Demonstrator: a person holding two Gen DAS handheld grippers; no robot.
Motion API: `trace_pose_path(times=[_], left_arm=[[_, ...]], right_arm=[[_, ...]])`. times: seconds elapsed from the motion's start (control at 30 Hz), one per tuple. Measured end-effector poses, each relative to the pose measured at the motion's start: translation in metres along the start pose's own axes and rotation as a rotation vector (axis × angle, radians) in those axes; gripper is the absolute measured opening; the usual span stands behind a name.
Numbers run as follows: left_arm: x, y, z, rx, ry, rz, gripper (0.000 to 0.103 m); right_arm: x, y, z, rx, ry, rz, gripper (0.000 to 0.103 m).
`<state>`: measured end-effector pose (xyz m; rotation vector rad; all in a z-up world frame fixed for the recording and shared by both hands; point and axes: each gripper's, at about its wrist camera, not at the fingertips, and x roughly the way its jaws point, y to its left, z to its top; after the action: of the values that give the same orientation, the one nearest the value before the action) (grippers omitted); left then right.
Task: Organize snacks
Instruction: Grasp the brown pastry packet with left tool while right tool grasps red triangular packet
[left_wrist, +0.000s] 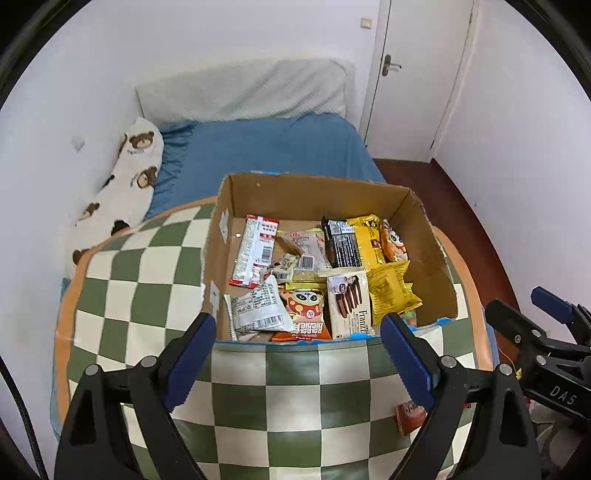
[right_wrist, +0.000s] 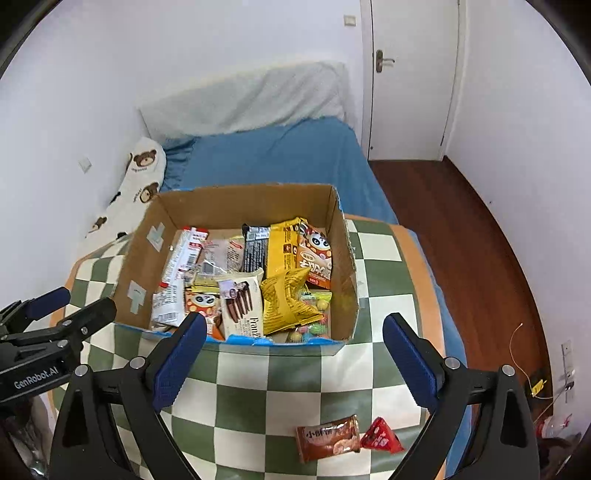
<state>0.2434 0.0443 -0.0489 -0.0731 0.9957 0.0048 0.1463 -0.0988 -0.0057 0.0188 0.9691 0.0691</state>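
Both our grippers, the left gripper (left_wrist: 297, 354) and the right gripper (right_wrist: 293, 354), hang released and empty over the checkered cushion (right_wrist: 295, 384), where a brown snack packet (right_wrist: 328, 438) and red triangular packet (right_wrist: 380, 435) lie at lower centre, while the cardboard box (right_wrist: 240, 203) mid-frame holds the other snacks (left_wrist: 314, 280).

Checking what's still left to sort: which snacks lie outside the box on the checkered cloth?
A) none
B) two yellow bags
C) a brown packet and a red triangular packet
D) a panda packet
C: the brown packet and red triangular packet lie on the cloth, nearer than the box.
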Motion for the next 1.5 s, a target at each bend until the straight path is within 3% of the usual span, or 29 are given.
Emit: trace_pose_path(times=[0.3, 0.47, 0.63, 0.8, 0.97, 1.07, 1.2, 1.23, 1.3, 1.5], left_arm=[[-0.035, -0.001, -0.013, 0.003, -0.047, 0.0, 0.091], [-0.031, 0.005, -0.026, -0.023, -0.01, 0.012, 0.091], [0.006, 0.017, -0.061, -0.05, 0.11, 0.049, 0.091], [0.05, 0.036, -0.106, -0.076, 0.236, 0.12, 0.091], [0.085, 0.047, -0.141, -0.098, 0.342, 0.149, 0.091], [0.097, 0.021, -0.148, -0.005, 0.357, 0.095, 0.091], [0.109, -0.054, -0.153, 0.227, 0.333, 0.0, 0.091], [0.113, -0.078, -0.154, 0.297, 0.325, -0.034, 0.091], [0.123, -0.119, -0.158, 0.425, 0.325, -0.081, 0.091], [0.157, -0.222, -0.184, 0.777, 0.393, -0.218, 0.091]], right_arm=[[-0.047, 0.011, -0.02, 0.013, -0.057, 0.029, 0.098], [-0.045, -0.001, -0.037, 0.088, -0.014, 0.064, 0.098], [0.002, -0.038, -0.078, 0.276, 0.146, 0.122, 0.098], [0.084, -0.084, -0.15, 0.497, 0.386, 0.14, 0.098], [0.12, -0.107, -0.189, 0.626, 0.458, 0.138, 0.098], [0.112, -0.117, -0.191, 0.636, 0.417, 0.123, 0.098], [0.104, -0.134, -0.186, 0.584, 0.386, 0.076, 0.097], [0.103, -0.141, -0.185, 0.581, 0.383, 0.072, 0.095], [0.1, -0.153, -0.186, 0.579, 0.38, 0.073, 0.072], [0.086, -0.192, -0.197, 0.587, 0.358, 0.032, 0.072]])
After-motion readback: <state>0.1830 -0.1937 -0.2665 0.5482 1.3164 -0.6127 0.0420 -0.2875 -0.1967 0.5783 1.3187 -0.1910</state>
